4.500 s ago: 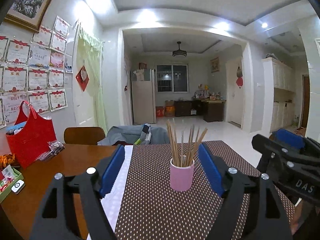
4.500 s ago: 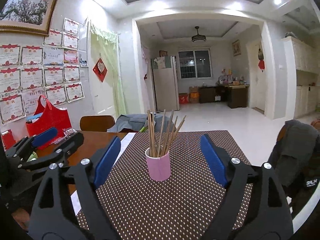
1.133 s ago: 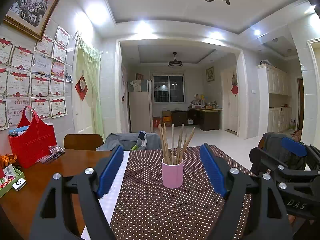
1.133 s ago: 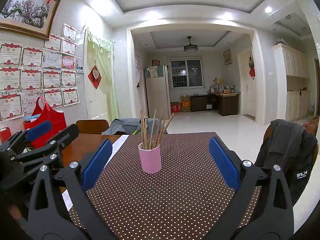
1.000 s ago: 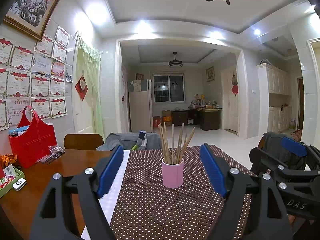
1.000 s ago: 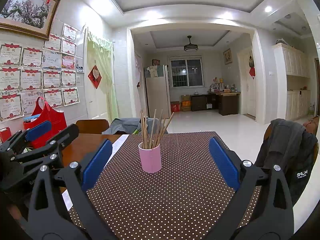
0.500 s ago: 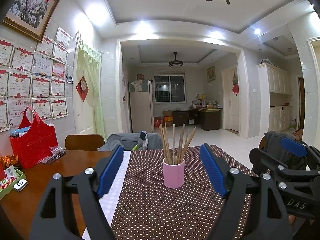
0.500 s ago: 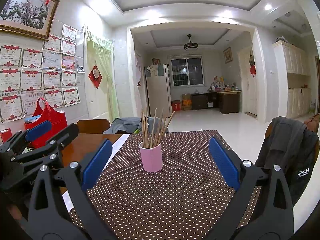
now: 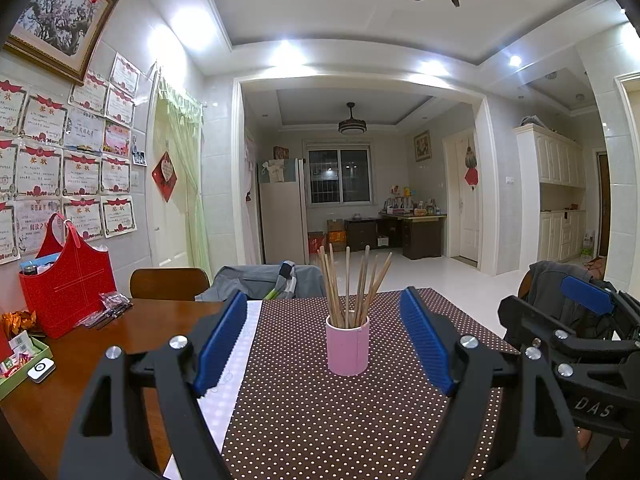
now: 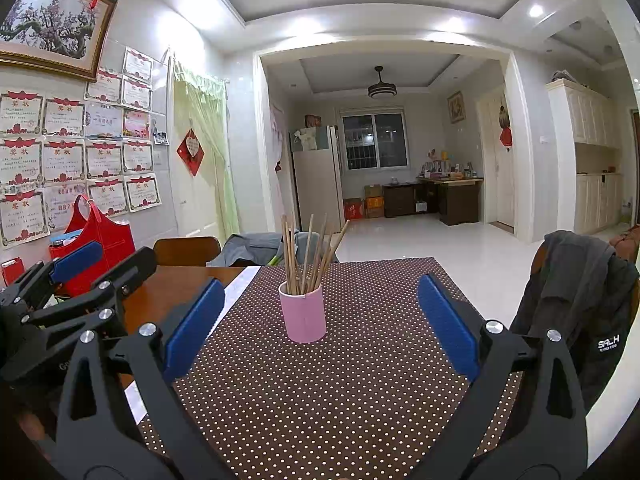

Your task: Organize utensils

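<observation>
All the chopsticks point(image 9: 352, 284) stand in the pink cup point(image 9: 347, 345); nothing looks left loose. My left gripper point(image 9: 324, 340) and right gripper point(image 10: 320, 316) both gape wide, empty, near the cup.

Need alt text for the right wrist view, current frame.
A pink cup of wooden chopsticks stands upright on a brown polka-dot tablecloth, centred between the open blue-padded right tongs. The left tongs show at the left edge, also open and empty.

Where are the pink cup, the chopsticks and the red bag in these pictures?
pink cup point(image 9: 347, 350): left wrist view, middle of its front wall.
chopsticks point(image 9: 347, 280): left wrist view, on an upright stick above the cup's rim.
red bag point(image 9: 68, 286): left wrist view, middle of its front face.
</observation>
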### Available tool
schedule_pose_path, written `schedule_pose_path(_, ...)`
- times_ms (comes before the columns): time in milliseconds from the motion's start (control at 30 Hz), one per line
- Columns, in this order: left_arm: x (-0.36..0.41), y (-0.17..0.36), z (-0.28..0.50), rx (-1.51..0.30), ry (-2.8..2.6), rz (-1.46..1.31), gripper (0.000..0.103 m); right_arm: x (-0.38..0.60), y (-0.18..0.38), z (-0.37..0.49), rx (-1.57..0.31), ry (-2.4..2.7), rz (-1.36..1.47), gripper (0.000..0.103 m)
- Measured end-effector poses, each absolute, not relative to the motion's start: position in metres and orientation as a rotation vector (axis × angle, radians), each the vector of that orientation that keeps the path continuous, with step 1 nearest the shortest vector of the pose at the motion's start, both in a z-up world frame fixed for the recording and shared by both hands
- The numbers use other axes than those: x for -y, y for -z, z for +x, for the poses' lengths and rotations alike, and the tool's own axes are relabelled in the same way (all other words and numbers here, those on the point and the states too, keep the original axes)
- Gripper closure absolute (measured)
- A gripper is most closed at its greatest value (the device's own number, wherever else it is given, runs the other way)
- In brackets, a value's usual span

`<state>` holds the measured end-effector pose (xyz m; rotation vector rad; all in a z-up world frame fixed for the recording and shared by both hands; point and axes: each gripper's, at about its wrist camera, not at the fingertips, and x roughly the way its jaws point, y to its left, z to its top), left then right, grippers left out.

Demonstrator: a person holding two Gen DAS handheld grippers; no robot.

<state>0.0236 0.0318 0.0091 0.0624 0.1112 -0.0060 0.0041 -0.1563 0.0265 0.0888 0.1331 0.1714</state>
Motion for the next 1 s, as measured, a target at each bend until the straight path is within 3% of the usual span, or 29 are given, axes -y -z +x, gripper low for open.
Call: schedule_pose_path(1000,-0.038,-0.007,0.022,-0.118,0.007,0.063,0.025,0.144,-0.021,-0.006,-0.150,-0.171,0.096,0.008)
